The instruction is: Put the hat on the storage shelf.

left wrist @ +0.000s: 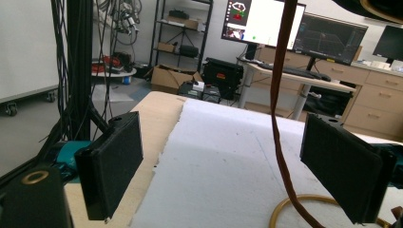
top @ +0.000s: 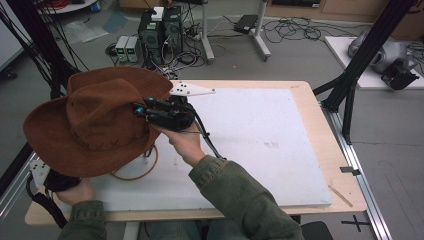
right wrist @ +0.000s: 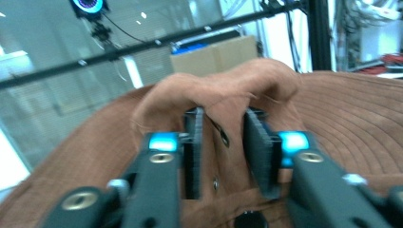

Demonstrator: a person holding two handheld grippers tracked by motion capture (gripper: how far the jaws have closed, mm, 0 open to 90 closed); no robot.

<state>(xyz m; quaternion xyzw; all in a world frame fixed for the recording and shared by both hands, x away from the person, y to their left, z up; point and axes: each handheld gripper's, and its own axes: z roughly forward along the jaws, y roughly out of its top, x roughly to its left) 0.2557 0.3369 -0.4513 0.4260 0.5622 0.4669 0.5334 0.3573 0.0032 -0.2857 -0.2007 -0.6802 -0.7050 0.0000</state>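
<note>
1. The hat [top: 95, 122] is sitting at the left of the high view, held up over the table's [top: 305, 90] left edge, its brim spreading wide toward the lower left of the frame and its crown toward the upper middle.
2. A cord [left wrist: 280, 118] is hanging from the hat down through the middle of the left gripper view, ending in a loop on the white pad [top: 260, 135] below.
3. The right gripper [top: 141, 110] is reaching into the hat's crown from the right; the hat lies directly to the left of it in the high view, so this hand is much the nearer one.
4. In the right gripper view its jaws are standing either side of the pinched ridge of the crown [right wrist: 223, 118], parted a little. The cloth is lying between them, but whether the pads are pressing it or have let go, I cannot tell.
5. The left gripper [left wrist: 223, 166] is sitting low under the brim at the lower left of the high view, jaws wide apart, with nothing gripped; the cord is merely passing between them.
</note>
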